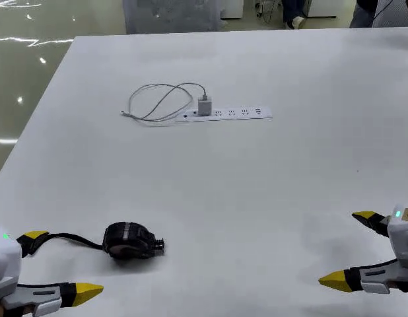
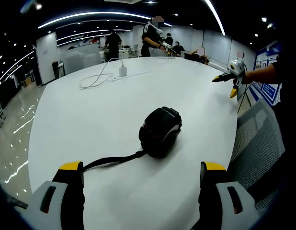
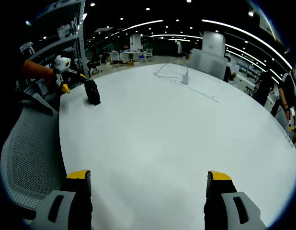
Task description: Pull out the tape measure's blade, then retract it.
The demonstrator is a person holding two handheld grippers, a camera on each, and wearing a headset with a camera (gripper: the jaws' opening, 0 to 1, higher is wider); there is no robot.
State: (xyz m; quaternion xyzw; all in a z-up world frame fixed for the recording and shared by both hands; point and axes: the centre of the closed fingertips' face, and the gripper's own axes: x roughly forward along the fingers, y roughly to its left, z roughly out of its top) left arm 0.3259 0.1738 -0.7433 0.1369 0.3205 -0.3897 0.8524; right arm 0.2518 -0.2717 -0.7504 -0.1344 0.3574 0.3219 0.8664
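1. Desk (image 1: 257,185): white top that carries every item below. A grey mesh chair (image 3: 28,158) stands just off its near edge.

2. Right gripper (image 1: 348,248): positioned at the near edge, toward the near-right corner. Its yellow-tipped jaws are spread wide with bare desk between them. It grips nothing. Its own view (image 3: 149,175) confirms this.

3. Left gripper (image 1: 62,261): positioned at the near edge, toward the near-left corner. The jaws are spread wide and closed on nothing, as its own view (image 2: 142,167) confirms.

4. Power strip (image 1: 227,113): white, lying flat in the far half of the desk, parallel to the far edge and well apart from both grippers.

5. Cable (image 1: 158,102): white, in loose loops on the desk just beside the left end of the power strip.

6. Tape measure (image 1: 131,240): black case resting on the desk near the near edge, between the two grippers and much closer to the left one. It lies just ahead of the open left jaws (image 2: 160,130). The blade tip sits at the case mouth, on the side facing the right gripper. A black strap (image 1: 72,239) runs from the case to the far jaw of the left gripper. Whether it touches the jaw cannot be determined.

7. Charger (image 1: 204,105): small white block plugged into the left end of the power strip, with the cable attached.
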